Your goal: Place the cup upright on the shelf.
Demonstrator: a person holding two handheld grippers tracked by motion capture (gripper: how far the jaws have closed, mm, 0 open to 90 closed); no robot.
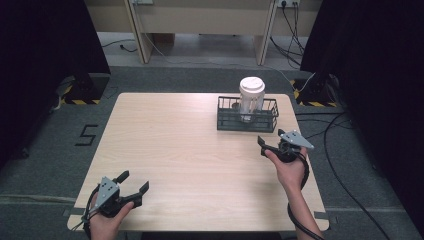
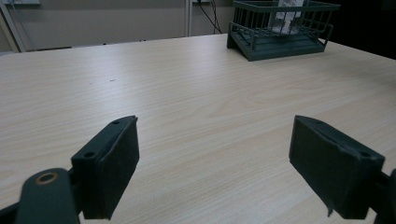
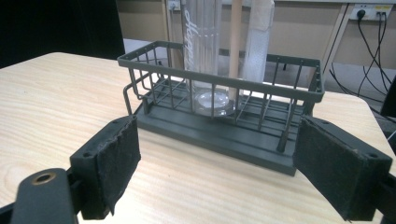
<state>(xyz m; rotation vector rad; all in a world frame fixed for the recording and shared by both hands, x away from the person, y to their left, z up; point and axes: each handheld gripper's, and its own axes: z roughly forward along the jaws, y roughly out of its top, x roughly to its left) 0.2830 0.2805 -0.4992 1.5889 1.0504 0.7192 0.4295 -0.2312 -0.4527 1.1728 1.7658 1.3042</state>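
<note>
High view first: my right gripper [image 1: 272, 141] sits just short of the dark wire basket [image 1: 247, 120] at the far right of the bench [image 1: 175, 150], and my left gripper [image 1: 131, 184] hangs back at the near left corner, well apart from everything. Neither has hold of anything; both sets of fingers stand wide, with bare wood between the pads in each gripper view. I judge the work as barely begun: the clear cup [image 1: 251, 97] stands upright inside the basket with its white lid on, untouched, and whatever I am to do with it, the approach, the closing and the lift are all left. From the right gripper view the basket [image 3: 219, 79] reads as thin painted metal rods on a solid flat base, a long rectangle with a raised rail. The cup [image 3: 205, 56] is transparent ribbed plastic with pale lettering up its side and a round thick bottom; it looks smooth and probably slippery. Beside it, inside, I see a slim wooden stick [image 3: 235, 46] and something wrapped in white paper [image 3: 258, 46]. The finger pads [image 3: 122, 158] look like rough black felt, frayed at the edges. The bench is pale wood-grain laminate, matte, with rounded corners.
</note>
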